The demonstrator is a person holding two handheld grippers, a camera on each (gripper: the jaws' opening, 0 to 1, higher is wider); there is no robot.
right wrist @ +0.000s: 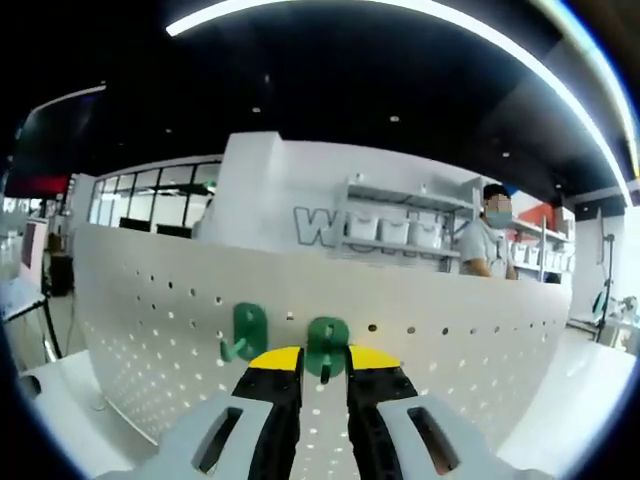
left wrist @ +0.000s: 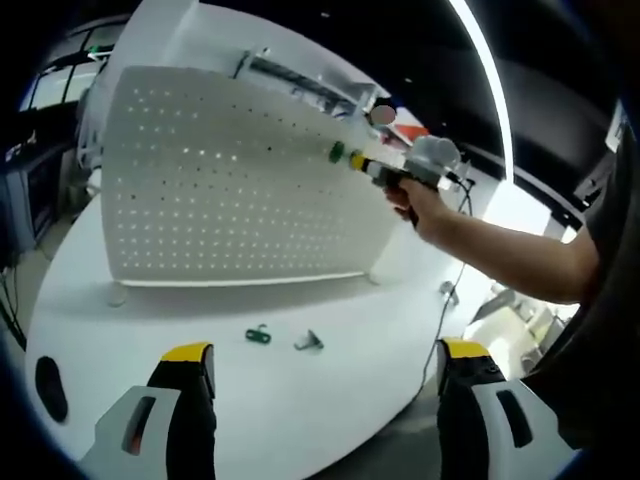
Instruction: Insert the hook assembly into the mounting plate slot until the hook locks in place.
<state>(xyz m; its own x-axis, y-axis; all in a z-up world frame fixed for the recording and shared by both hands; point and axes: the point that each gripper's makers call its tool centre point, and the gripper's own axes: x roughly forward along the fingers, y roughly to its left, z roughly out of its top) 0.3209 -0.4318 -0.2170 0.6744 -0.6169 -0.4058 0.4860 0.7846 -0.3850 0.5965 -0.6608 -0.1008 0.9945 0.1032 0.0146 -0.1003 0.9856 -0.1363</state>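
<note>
Overhead, strip lights; white table [left wrist: 150, 300], upright pegboard [left wrist: 220, 180], right tool [right wrist: 324, 362] clamped on green hook [right wrist: 327, 345], left tool [left wrist: 325, 362] apart.

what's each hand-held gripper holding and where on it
Right hand-held gripper pinches the lower part of a green plastic hook at the white pegboard. Left hand-held gripper holds nothing.

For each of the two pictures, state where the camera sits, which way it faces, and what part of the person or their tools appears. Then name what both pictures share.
Left gripper view: rides the left gripper, held back over the white table, facing the pegboard; own open jaws, the person's arm and the right gripper show.
Right gripper view: rides the right gripper, close against the pegboard; own jaws pinch a green hook beside a mounted green hook.
Shared: the pegboard and the held hook.
</note>
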